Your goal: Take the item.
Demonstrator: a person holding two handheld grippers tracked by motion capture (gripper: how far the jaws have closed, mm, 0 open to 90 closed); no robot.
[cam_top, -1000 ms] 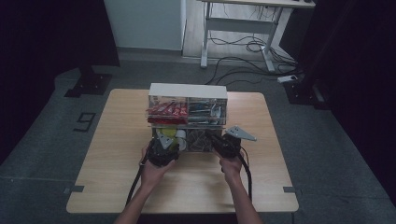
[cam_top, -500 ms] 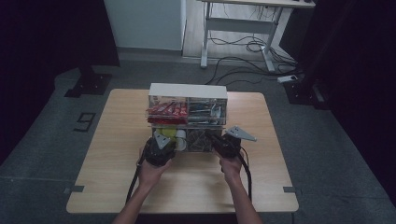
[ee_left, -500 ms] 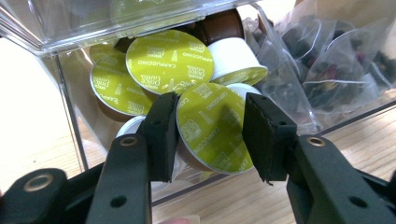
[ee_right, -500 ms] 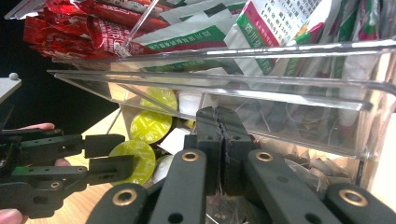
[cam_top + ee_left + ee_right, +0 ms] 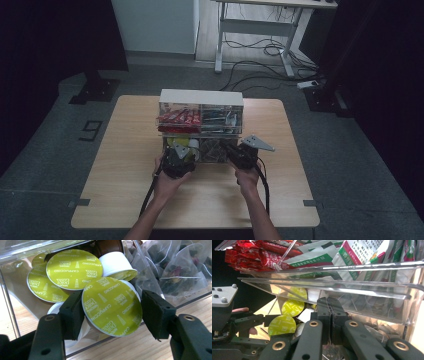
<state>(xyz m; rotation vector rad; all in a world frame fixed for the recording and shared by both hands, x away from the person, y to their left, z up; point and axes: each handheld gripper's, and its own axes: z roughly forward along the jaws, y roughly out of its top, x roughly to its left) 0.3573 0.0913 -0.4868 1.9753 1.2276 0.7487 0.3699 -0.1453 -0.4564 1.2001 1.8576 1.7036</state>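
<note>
A capsule with a green "cappuccino" lid (image 5: 112,306) sits between the jaws of my left gripper (image 5: 112,312), at the open front of a clear organizer's lower left bin. Both pads touch its sides. These jaws have just been opening a little, with the capsule still between them. More green-lidded capsules (image 5: 75,268) lie piled behind it. From above, the left gripper (image 5: 178,159) is at the lower left bin and the right gripper (image 5: 243,155) at the lower right one. My right gripper (image 5: 329,312) is shut, pads together with nothing between them, and beyond it the same held capsule (image 5: 282,325) shows.
The clear two-tier organizer (image 5: 200,97) stands mid-table. Its top tier holds red sachets (image 5: 249,255) and green-and-white packets (image 5: 362,255). Mesh tea bags (image 5: 175,270) fill the lower right bin. Bare wooden table (image 5: 125,165) lies to both sides and in front.
</note>
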